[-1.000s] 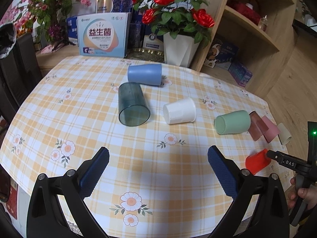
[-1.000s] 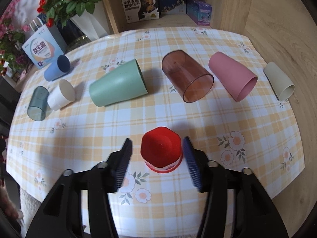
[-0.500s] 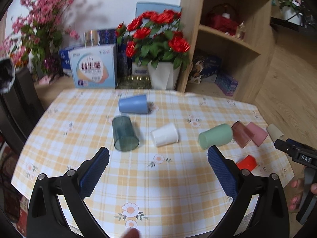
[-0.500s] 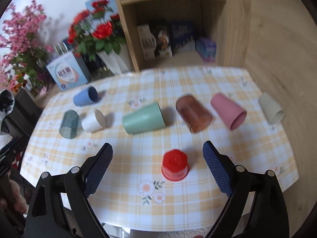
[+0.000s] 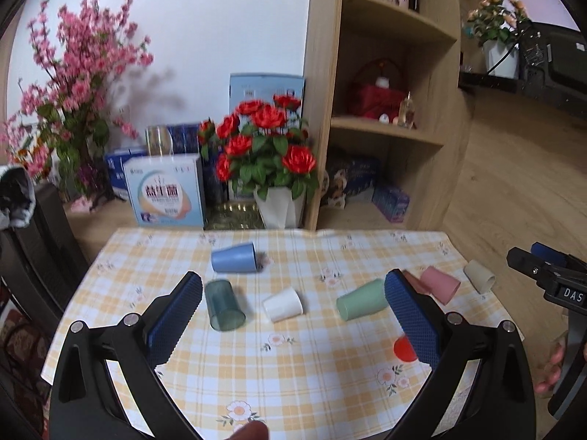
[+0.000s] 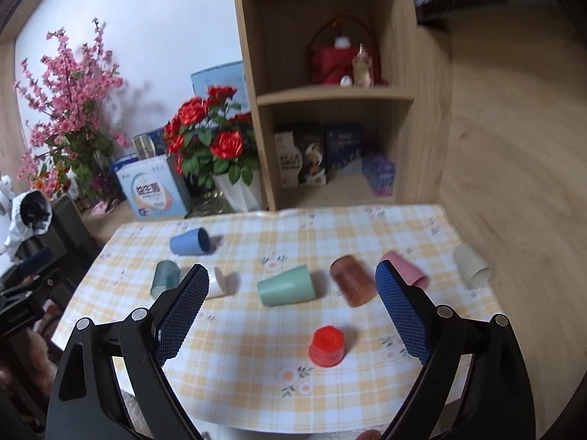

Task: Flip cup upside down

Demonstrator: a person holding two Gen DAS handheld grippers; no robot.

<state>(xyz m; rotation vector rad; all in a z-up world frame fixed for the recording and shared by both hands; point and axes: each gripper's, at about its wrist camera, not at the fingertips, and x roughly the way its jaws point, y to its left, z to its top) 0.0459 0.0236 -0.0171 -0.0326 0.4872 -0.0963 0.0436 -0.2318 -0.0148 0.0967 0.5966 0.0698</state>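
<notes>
Both tongs have drawn back and up from the bench [image 6: 433, 220] since a second ago, and the right tongs [image 6: 290, 304], which then stood close on either side of the red cup [image 6: 326, 346], have let go of it and spread wide. The red cup stands mouth down on the checked cloth near the front edge of the bench, toward the right front corner, apart from both blue pads. The left tongs [image 5: 293, 315] are also spread wide and hold nothing.

The other cups lie on their sides across the middle of the bench: a blue cup [image 6: 189, 242] toward the back left, a smoky teal cup [image 6: 165, 278] and a white cup [image 6: 219, 283] near the left edge, a green cup [image 6: 286, 286] in the middle, a brown cup [image 6: 353, 280] and a pink cup [image 6: 405, 269] beside it, and a beige cup [image 6: 471, 266] by the right edge. Behind the back edge stand red roses in a white pot [image 6: 209, 139].
</notes>
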